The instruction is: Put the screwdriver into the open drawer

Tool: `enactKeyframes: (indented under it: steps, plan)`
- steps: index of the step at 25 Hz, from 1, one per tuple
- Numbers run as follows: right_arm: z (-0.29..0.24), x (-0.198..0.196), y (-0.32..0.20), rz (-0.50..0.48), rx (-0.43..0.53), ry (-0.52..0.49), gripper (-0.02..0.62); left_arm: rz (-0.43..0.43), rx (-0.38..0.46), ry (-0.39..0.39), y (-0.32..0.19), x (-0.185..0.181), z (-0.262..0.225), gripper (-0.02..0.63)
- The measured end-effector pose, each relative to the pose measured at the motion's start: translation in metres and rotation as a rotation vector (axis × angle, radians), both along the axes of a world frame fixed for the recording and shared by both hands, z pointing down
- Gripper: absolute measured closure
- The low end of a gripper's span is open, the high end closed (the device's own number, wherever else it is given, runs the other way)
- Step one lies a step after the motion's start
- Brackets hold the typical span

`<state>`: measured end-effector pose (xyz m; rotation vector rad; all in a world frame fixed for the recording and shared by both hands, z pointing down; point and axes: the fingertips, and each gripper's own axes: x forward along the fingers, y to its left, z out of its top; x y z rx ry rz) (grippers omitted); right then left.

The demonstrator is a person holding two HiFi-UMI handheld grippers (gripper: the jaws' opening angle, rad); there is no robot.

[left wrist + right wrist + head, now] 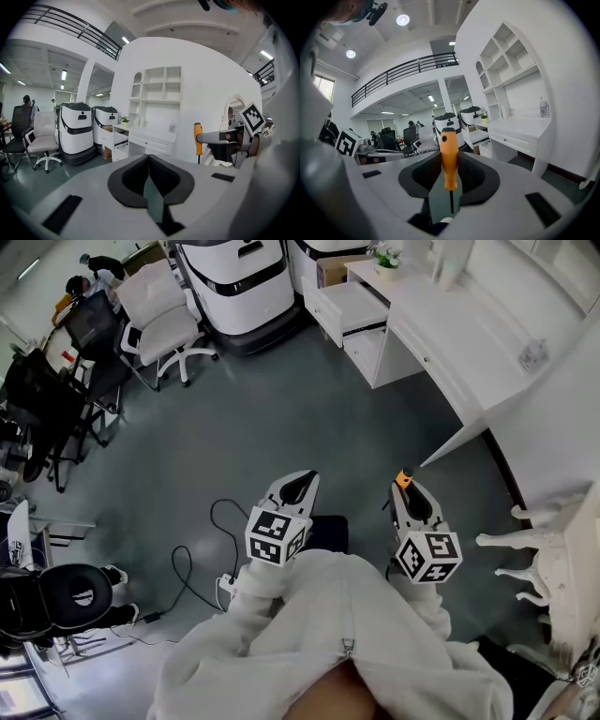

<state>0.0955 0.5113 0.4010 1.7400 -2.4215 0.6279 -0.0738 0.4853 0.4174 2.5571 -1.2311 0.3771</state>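
An orange-handled screwdriver stands upright between the jaws of my right gripper, which is shut on it, its thin shaft pointing down. In the head view the handle's tip pokes out of the right gripper. My left gripper hangs beside it, shut and holding nothing; its camera also sees the screwdriver to the right. The open drawer juts from the white desk unit far ahead across the floor, and both gripper views show this drawer.
Two big white machines stand left of the drawer, with a white office chair beside them. Black chairs and desks line the left side. Cables lie on the grey floor near my feet. White carved furniture is close on the right.
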Motion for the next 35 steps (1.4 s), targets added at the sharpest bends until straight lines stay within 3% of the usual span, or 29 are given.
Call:
enactKeyframes:
  steps: [13, 35]
  plan:
    - [0.001, -0.005, -0.043, -0.020, 0.007, -0.002, 0.471, -0.024, -0.002, 0.027, -0.045, -0.004, 0.001, 0.589]
    - [-0.018, 0.010, -0.227, 0.036, 0.018, 0.005, 0.471, 0.021, 0.028, 0.050, -0.235, 0.006, -0.019, 0.589]
